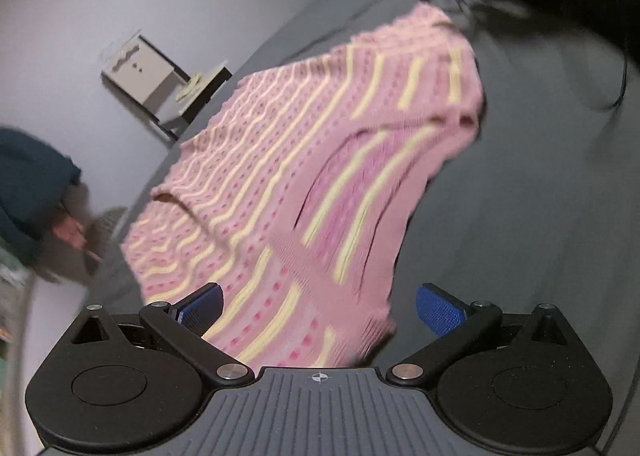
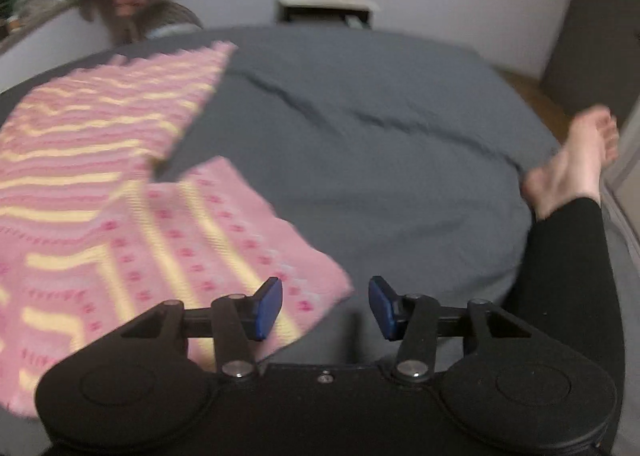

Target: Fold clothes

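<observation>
While pink striped knit sweater lies spread on grey bed, my left hand-held gripper gapes wide over hem, my right hand-held gripper parted, both empty. Pinch single edge only; fold slowly, keep stripes aligned.

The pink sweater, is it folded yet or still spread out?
Mostly spread: the sweater lies open across the bed, one part turned over.

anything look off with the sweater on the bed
Yes: the sweater lies askew on the bed, with one sleeve flopped back over the body and bunched. Both grippers are open, holding nothing.
</observation>
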`<state>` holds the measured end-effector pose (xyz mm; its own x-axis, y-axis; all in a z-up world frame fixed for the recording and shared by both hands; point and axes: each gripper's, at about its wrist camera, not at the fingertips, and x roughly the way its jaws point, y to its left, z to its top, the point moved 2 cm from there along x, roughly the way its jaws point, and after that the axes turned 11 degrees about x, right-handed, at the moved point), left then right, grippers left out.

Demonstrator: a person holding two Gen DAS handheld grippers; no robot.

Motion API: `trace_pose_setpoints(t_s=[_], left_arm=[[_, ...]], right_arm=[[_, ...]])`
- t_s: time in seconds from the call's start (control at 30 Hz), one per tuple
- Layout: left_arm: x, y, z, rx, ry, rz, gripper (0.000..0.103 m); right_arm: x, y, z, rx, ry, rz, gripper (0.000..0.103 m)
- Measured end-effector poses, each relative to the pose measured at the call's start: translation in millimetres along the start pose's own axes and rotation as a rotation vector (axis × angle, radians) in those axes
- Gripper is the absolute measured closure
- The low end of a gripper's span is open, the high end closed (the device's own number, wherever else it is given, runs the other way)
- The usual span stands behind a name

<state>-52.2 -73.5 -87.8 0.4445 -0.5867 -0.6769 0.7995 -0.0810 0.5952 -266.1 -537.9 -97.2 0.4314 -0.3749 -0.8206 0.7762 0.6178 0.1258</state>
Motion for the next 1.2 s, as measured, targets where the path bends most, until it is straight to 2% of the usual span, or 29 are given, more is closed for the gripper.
trace_pose_setpoints(t_s=[0.03,0.1,0.13,0.2,0.23,0.33,0.4,0.5,0.6,0.63,0.77,0.87,0.93,1.0,1.07,1.2], left_arm=[[0.6,0.2,0.4,-0.014,0.003,-0.002,0.000],[0.9,-1.2,1.5,-0.036,0.008,-0.009,0.000],[0.5,-3.7,1.8,-0.030,0.010,-0.013,0.000],[0.4,-8.3,1.9,0.000,0.015,-0.019,0.000],[0.4,-10.6,1.9,0.014,0.017,-0.021,0.000],[0.3,-17.6,2.0,0.058,0.024,-0.030,0.000],[0.2,-22.3,2.0,0.087,0.028,-0.035,0.000],[2.4,-25.1,3.5,0.094,0.034,-0.047,0.000],[4.5,-27.2,4.6,0.098,0.040,-0.058,0.000],[4.5,-27.6,4.3,0.100,0.040,-0.060,0.000],[4.2,-28.8,1.8,0.105,0.043,-0.059,0.000],[3.0,-27.5,-0.2,0.099,0.043,-0.053,0.000],[2.5,-25.4,-1.0,0.088,0.043,-0.049,0.000],[2.6,-23.4,-1.8,0.075,0.045,-0.047,0.000],[4.2,-22.3,-2.3,0.060,0.052,-0.054,0.000],[3.9,-24.1,-2.5,0.071,0.063,-0.059,0.000]], right_arm=[[6.4,-6.1,0.4,0.045,0.024,0.021,0.073],[15.3,-12.3,-5.2,0.095,0.043,0.069,0.076],[17.4,-11.5,-7.5,0.115,0.040,0.088,0.079],[18.7,-8.0,-10.6,0.140,0.016,0.106,0.094],[13.7,-4.7,-10.7,0.129,-0.017,0.098,0.095],[-22.6,39.5,-19.8,-0.123,-0.203,0.103,0.095],[-44.6,77.0,-37.2,-0.312,-0.292,0.163,0.095],[-59.1,131.4,-77.9,-0.609,-0.310,0.275,0.095],[-60.1,165.7,-122.0,-0.854,-0.289,0.317,0.095],[-60.1,167.6,-127.6,-0.874,-0.305,0.295,0.095],[-72.9,126.3,-95.8,-0.627,-0.353,0.195,0.095],[-87.6,69.8,-70.5,-0.446,-0.373,0.035,0.096],[-83.5,36.2,-55.8,-0.324,-0.322,-0.017,0.096],[-73.8,18.9,-48.7,-0.247,-0.242,-0.017,0.096],[-61.1,12.3,-44.9,-0.208,-0.164,-0.023,0.096],[-32.3,11.7,-53.5,-0.240,-0.011,-0.093,0.096]])
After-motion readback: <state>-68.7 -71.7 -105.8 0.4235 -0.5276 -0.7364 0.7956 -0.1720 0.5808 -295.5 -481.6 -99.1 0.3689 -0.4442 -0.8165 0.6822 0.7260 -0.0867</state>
